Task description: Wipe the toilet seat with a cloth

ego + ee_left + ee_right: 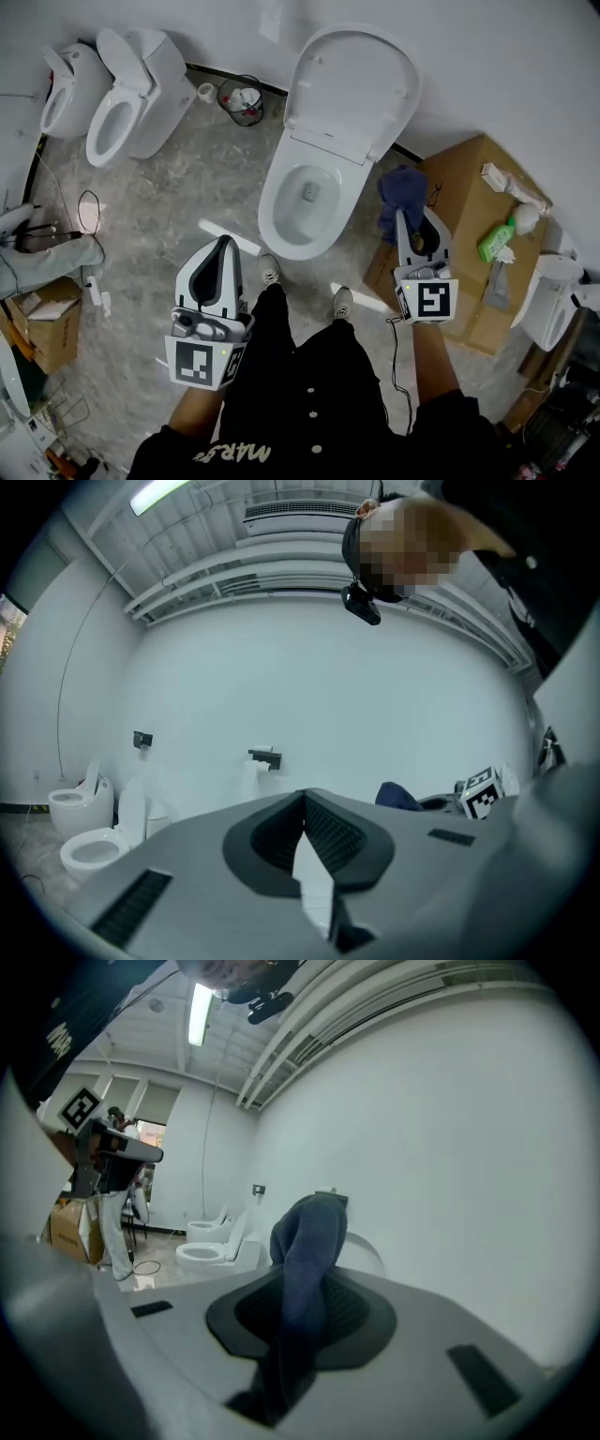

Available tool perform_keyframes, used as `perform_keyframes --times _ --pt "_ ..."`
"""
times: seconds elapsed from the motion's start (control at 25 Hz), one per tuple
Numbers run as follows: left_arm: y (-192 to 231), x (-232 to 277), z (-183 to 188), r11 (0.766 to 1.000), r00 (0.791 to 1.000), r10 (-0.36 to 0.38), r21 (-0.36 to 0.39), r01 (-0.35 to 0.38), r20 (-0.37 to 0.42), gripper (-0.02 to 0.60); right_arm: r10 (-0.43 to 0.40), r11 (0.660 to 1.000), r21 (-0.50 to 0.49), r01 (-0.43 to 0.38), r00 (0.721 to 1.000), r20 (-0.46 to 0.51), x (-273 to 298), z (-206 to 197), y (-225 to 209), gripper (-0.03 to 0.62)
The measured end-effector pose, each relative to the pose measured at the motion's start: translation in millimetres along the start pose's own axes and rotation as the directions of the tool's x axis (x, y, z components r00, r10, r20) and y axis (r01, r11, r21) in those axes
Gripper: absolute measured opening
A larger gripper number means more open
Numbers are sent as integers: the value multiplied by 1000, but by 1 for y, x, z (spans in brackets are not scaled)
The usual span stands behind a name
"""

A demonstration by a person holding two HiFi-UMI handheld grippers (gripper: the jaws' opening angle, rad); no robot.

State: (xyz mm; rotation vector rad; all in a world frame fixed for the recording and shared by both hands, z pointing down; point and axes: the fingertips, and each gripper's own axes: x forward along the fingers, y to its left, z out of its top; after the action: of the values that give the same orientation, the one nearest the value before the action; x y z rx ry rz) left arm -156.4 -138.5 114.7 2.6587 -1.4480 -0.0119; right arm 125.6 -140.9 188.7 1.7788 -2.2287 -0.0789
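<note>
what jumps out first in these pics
The white toilet with its lid raised fills the middle of the head view, straight ahead of the person's feet. Just right of it, the right claw is shut on a dark blue cloth, next to a cardboard box. The left claw, at lower left, is shut with nothing in it.

Test rm w/ bare walls — several toilets (281, 220), cardboard boxes (473, 202).
</note>
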Motion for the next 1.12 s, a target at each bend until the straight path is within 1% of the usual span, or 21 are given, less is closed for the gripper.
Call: perform_keyframes --times 0.16,0.28,0.4,0.56,0.76,0.92,1.0,1.12 --pt "6 15 -25 1000 1000 -25 -8 25 -16 11 70 993 -94 -74 997 -42 36 -28 17 74" --pt "10 25 -43 999 999 -41 -19 41 -25 11 128 974 -176 -142 988 -90 62 -56 29 74" --pt "11 32 -63 997 998 -56 -57 55 -23 11 168 957 -214 -196 976 -142 85 -89 37 74" --pt "14 34 -101 994 996 -73 -88 68 -58 11 209 934 -249 -257 956 -204 115 -137 51 74" --pt "16 39 -152 989 991 -89 -125 77 -96 11 262 867 -358 -346 928 -264 152 -187 73 74" --pt "19 47 -190 989 988 -100 -121 85 -122 11 284 817 -428 -386 916 -283 182 -233 86 74" --pt "19 54 -210 989 985 -108 -117 92 -136 11 289 775 -476 -416 903 -318 197 -257 94 74" --pt "21 65 -236 987 981 -120 -126 100 -155 11 295 696 -551 -461 883 -365 219 -295 102 74"
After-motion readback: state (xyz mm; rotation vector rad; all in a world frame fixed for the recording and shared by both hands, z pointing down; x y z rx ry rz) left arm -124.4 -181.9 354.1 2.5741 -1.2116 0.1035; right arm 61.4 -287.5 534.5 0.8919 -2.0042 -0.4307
